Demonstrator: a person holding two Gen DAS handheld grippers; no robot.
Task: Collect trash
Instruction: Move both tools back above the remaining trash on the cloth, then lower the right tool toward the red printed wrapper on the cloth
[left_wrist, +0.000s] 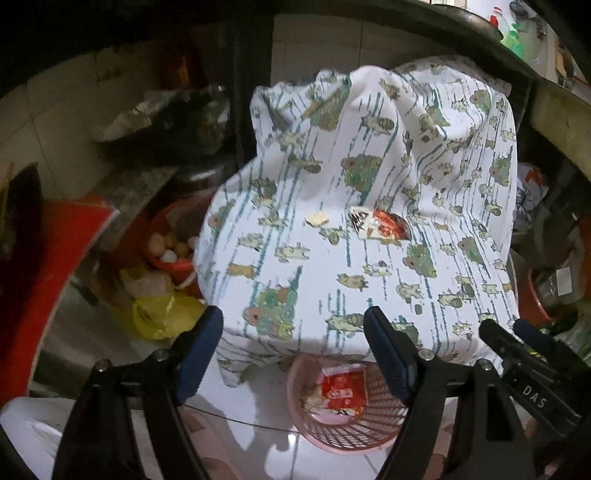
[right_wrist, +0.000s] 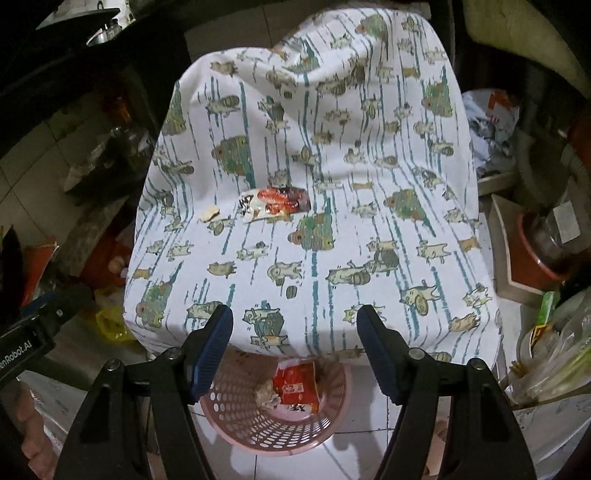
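A red and white snack wrapper (left_wrist: 384, 223) (right_wrist: 277, 203) lies flat on the table's white printed cloth (left_wrist: 369, 147) (right_wrist: 332, 147), with a small beige scrap (left_wrist: 317, 219) (right_wrist: 209, 213) to its left. Below the table's near edge a pink mesh basket (left_wrist: 332, 439) (right_wrist: 258, 439) stands on the floor. It holds a red packet (left_wrist: 341, 387) (right_wrist: 297, 384) and crumpled bits. My left gripper (left_wrist: 293, 317) hangs open over the table edge and basket, nothing between its blue pads. My right gripper (right_wrist: 294, 314) is open and empty beside it, well short of the wrapper.
Left of the table are a red bucket of round pale items (left_wrist: 171, 251) and a yellow plastic bag (left_wrist: 162, 317). On the right, a red bowl with a jar (right_wrist: 546, 240), crumpled paper (right_wrist: 487, 122) and bottles crowd the floor. White tiles surround the basket.
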